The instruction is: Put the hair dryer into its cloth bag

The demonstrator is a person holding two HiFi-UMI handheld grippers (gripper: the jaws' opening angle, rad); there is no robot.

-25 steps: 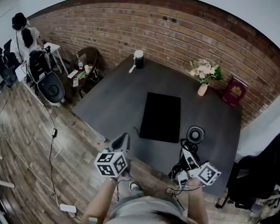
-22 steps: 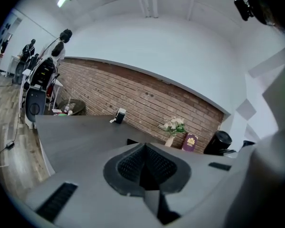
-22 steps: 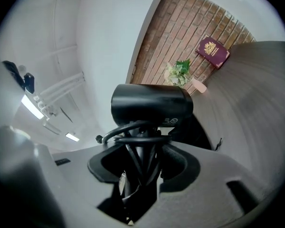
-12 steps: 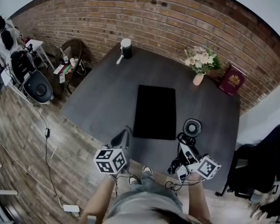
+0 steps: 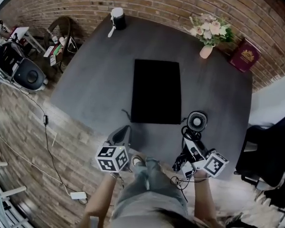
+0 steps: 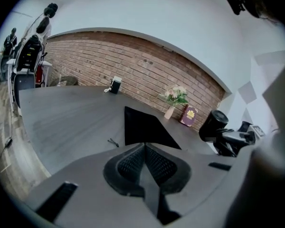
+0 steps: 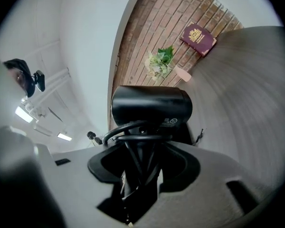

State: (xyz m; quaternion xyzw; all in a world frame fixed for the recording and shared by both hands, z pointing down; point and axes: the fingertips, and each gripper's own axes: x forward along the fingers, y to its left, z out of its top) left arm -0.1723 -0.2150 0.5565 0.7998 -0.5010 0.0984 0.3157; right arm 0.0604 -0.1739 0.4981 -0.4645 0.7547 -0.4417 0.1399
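The black cloth bag [image 5: 156,90] lies flat in the middle of the dark table [image 5: 95,80]; it also shows in the left gripper view as the bag [image 6: 141,127]. The black hair dryer [image 5: 195,124] is upright near the table's front right, its round grille facing up. My right gripper [image 5: 191,144] is shut on its handle and coiled cord, with the dryer [image 7: 152,106] filling that gripper's view. My left gripper [image 5: 122,137] is shut with nothing in it, over the table's front edge just short of the bag. From there the dryer [image 6: 217,125] appears at the right.
A vase of flowers [image 5: 208,30] and a red book [image 5: 247,55] stand at the back right by the brick wall, and a dark cylinder [image 5: 117,17] at the back left. A black office chair [image 5: 268,151] is right of the table. Cables lie on the wooden floor [image 5: 19,127].
Both grippers have sunk toward the table's front edge. The head view has swung to look more squarely down on the table. The dryer stays in the right gripper.
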